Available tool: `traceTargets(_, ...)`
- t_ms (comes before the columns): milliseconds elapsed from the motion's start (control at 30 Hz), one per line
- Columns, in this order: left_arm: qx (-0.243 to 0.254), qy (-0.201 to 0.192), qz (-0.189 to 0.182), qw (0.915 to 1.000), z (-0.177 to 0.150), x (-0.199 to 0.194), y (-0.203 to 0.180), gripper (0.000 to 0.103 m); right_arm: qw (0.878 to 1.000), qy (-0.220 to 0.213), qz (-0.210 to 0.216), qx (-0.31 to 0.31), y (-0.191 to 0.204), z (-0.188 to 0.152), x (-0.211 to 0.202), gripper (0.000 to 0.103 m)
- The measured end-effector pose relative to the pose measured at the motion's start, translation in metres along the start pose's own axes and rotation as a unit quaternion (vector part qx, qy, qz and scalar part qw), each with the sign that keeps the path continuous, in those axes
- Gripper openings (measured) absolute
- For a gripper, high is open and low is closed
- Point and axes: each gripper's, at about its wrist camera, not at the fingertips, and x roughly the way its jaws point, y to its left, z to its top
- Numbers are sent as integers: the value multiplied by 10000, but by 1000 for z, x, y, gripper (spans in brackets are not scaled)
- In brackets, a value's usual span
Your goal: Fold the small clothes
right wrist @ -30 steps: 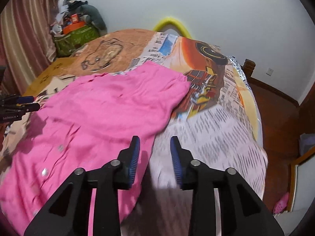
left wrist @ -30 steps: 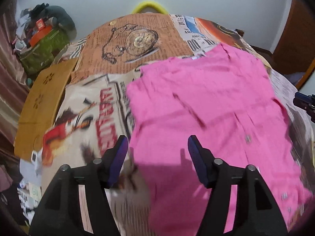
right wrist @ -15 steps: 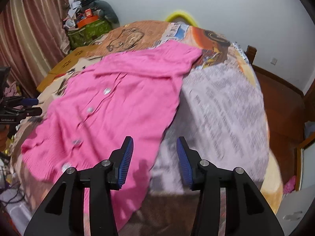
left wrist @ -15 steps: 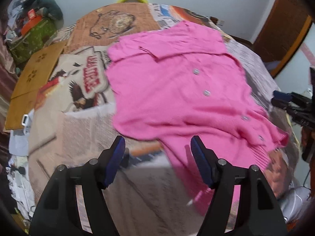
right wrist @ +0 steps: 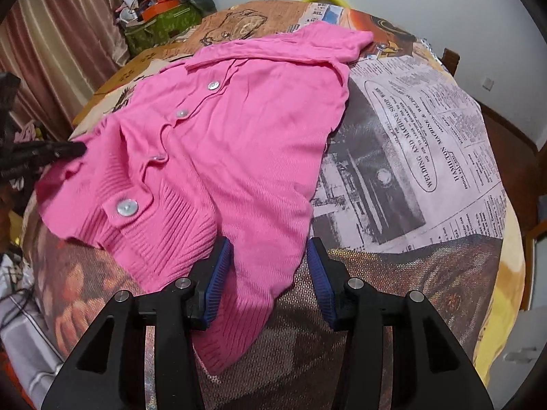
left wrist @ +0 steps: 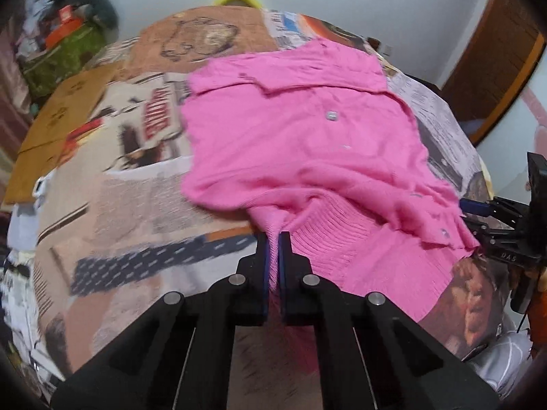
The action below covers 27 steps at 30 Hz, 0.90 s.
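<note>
Pink knit cardigan [left wrist: 301, 143], buttoned, lies spread on a bed covered with a newspaper-and-poster print bedspread [left wrist: 136, 212]. Left wrist view: left gripper [left wrist: 273, 239] has its jaws pinched together on the ribbed hem at the cardigan's near corner, a ridge of pink knit squeezed up between the blue pads. Fabric bunches and lifts into folds just beyond the pinch; the rest of the garment lies flat toward the collar at the far end. Small buttons run down the placket toward the right. Right gripper [left wrist: 478, 210] shows at the right edge, tips at the cardigan's other hem corner; its jaw gap can't be read from here. Brown cardboard [left wrist: 58, 116] lies on the left side of the bed; a cluttered pile with a green bag [left wrist: 65, 51] sits behind it by the wall. View is slightly blurred.

Right wrist view: right gripper [right wrist: 268, 266] has its jaws partly apart, straddling the near hem edge of the cardigan [right wrist: 239, 130]; pink fabric lies between the blue pads [right wrist: 217, 283] but isn't clamped. Big button [right wrist: 127, 207] sits on the ribbed hem band left of the fingers. Left gripper [right wrist: 73, 148] appears at the left edge, black tip at the opposite hem corner. Newsprint pattern of the bedspread [right wrist: 410, 157] is bare to the right of the garment. Curtain [right wrist: 58, 30] hangs at upper left.
</note>
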Motion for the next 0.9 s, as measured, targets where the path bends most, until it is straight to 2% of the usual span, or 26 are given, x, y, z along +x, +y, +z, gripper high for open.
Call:
traceTargets(233,-699,181,235,9971,-37,-7,55,3,9999,-64,11,112,-1,-4,0,42)
traceTargets(333,-873,205,322,9955,-43,-14,73,3,9999,-54,35,150,-3,-6,-1,42)
traceTargets(500,-821,81,394,9958,-35,-22,80,3,9997,-57,88,239,-7,-6,-5,42)
traceTargets(567,-771,63,288,9966,-26,-21,77,9,9994,-99,101,320,-9,-5,-7,42)
traceTargets(733,-750,43,-34,9972,4,-7,64,36,9986,-298,33,439,-16,5,-15,42)
traceTargets(900,-1027,229,-371,9938,30,19,68,37,9979,-318,5,570,-28,19,-7,42)
